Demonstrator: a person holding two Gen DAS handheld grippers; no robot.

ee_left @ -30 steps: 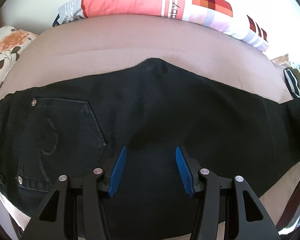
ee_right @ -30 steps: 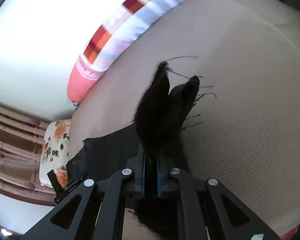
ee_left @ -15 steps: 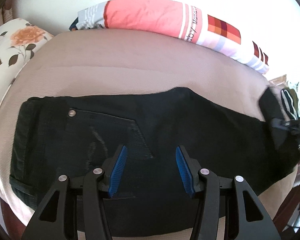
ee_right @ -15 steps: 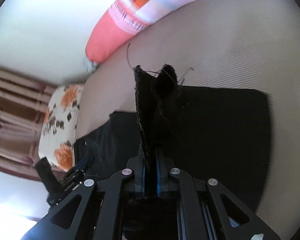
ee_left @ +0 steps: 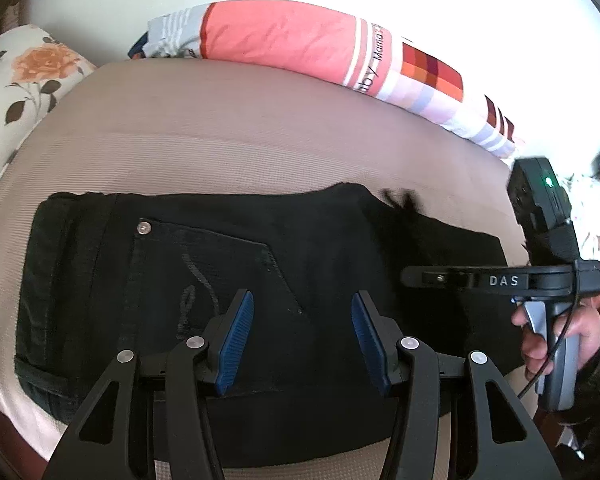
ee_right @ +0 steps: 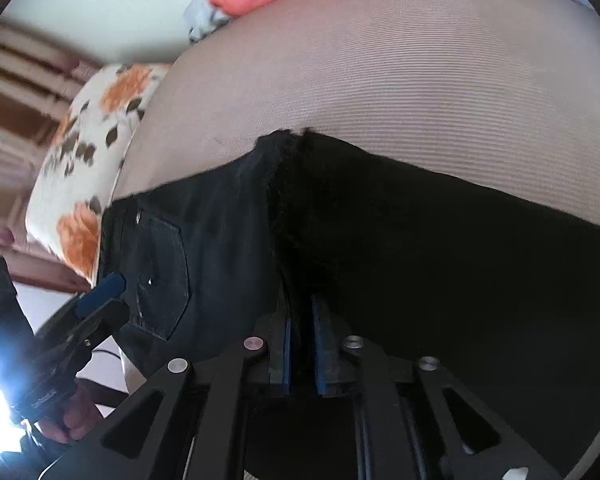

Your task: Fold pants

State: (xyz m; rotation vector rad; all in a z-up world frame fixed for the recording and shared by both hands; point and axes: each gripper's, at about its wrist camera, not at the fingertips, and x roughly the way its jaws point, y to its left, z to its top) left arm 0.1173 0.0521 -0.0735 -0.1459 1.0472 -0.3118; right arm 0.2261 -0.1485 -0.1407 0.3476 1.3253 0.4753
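The left gripper hovers, fingers apart, over the black denim pants. The right gripper has its fingers clamped on the frayed hem.

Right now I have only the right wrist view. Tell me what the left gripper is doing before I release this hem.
Observer: The left gripper is open and empty, hovering over the pants by the back pocket.
Operator: Report the fold behind my gripper.
Observer: The folded edge lies on the bed, beyond the right gripper on its handle side.
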